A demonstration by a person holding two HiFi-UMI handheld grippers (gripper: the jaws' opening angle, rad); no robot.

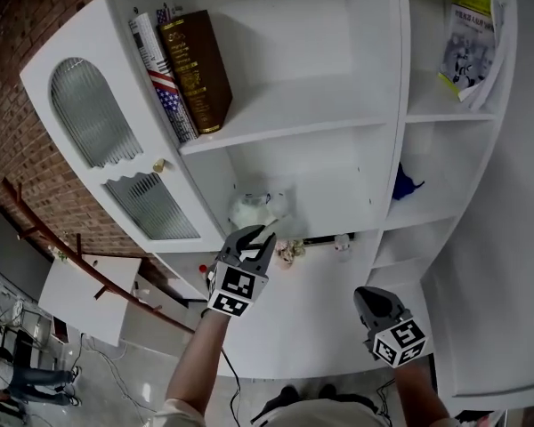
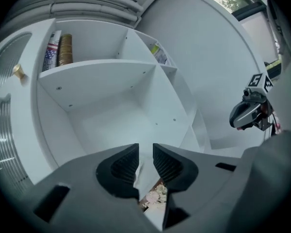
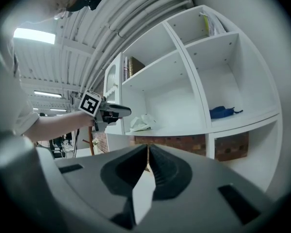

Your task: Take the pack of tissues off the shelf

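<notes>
The pack of tissues [image 1: 252, 210] is a crumpled white packet lying on the lower middle shelf [image 1: 329, 205] of a white shelf unit. In the right gripper view the tissues [image 3: 141, 123] sit near the shelf's front edge. My left gripper [image 1: 260, 235] is just in front of and below the pack, its jaws a little apart with nothing between them; in its own view the left gripper [image 2: 145, 166] faces the bare compartment and the pack is hidden. My right gripper [image 1: 374, 302] hangs lower to the right, away from the shelf, with its jaws [image 3: 148, 152] together and holding nothing.
Two books [image 1: 191, 69] lean on the upper shelf. A booklet [image 1: 470, 43] stands in the top right compartment, and a blue object [image 1: 405, 183] lies below it. A glass-paned cabinet door [image 1: 98, 123] is at the left. Small flowery trinkets [image 1: 291, 253] sit on the counter under the shelf.
</notes>
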